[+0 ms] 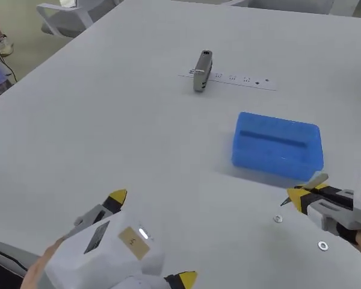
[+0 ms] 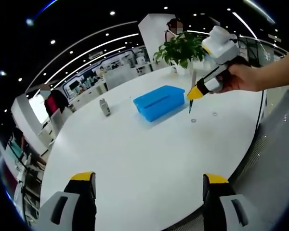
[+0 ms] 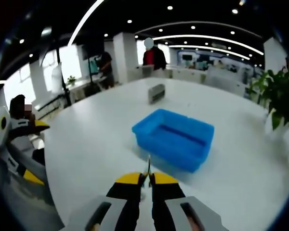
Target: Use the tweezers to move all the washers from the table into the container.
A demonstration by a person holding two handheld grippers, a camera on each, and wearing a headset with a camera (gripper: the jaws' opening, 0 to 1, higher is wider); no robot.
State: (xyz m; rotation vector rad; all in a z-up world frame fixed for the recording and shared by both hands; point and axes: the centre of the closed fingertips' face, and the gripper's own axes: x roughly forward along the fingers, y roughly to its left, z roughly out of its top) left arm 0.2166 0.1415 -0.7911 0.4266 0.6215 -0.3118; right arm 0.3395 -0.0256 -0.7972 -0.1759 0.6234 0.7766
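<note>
My right gripper is shut on metal tweezers, just in front of the blue container. The tweezers' tips hang a little above the table. Two small washers lie on the white table near those tips. In the right gripper view the jaws pinch the tweezers, which point at the container. My left gripper is open at the near edge, holding nothing. In the left gripper view the open jaws face the container, the washers and the right gripper.
A small grey block stands on a flat socket strip at the far middle of the white table. Chairs stand beyond the table's far left corner. People and a green plant are in the room behind.
</note>
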